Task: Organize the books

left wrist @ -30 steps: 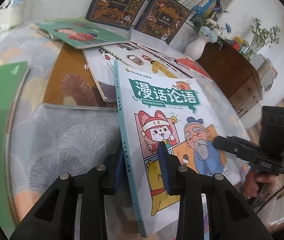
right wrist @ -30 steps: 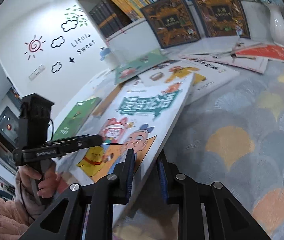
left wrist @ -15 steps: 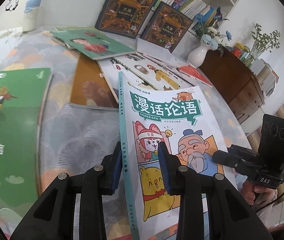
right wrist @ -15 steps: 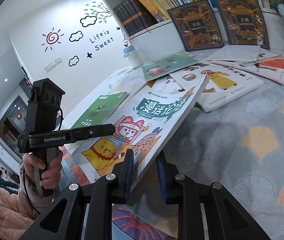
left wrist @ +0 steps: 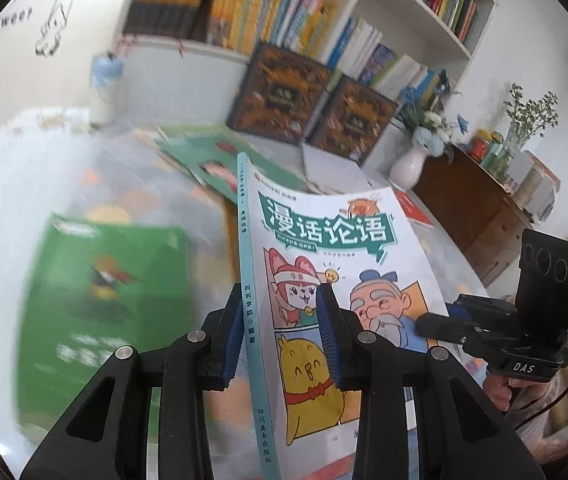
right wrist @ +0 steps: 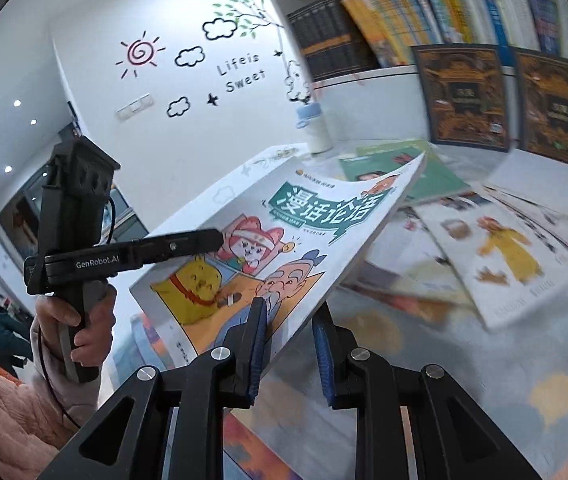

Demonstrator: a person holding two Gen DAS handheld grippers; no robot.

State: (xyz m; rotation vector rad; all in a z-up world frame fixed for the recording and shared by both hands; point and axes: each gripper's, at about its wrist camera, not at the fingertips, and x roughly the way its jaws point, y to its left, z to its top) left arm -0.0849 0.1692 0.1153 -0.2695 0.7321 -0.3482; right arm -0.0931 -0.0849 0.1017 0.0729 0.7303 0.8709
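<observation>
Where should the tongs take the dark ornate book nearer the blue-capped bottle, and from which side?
Probably the top edge, coming down from above. The dark ornate book stands tilted back against the shelf, bottom edge on the table, so the top looks like the part that leaves both faces most free to pinch. Its twin crowds one side edge.

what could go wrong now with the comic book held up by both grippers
The comic book is thin and bows between the left hand-held gripper and the right hand-held gripper; if they drift apart, its cover could crease or slip free. Swinging it low could scatter the loose books beneath. The white vase also stands nearby.
</observation>
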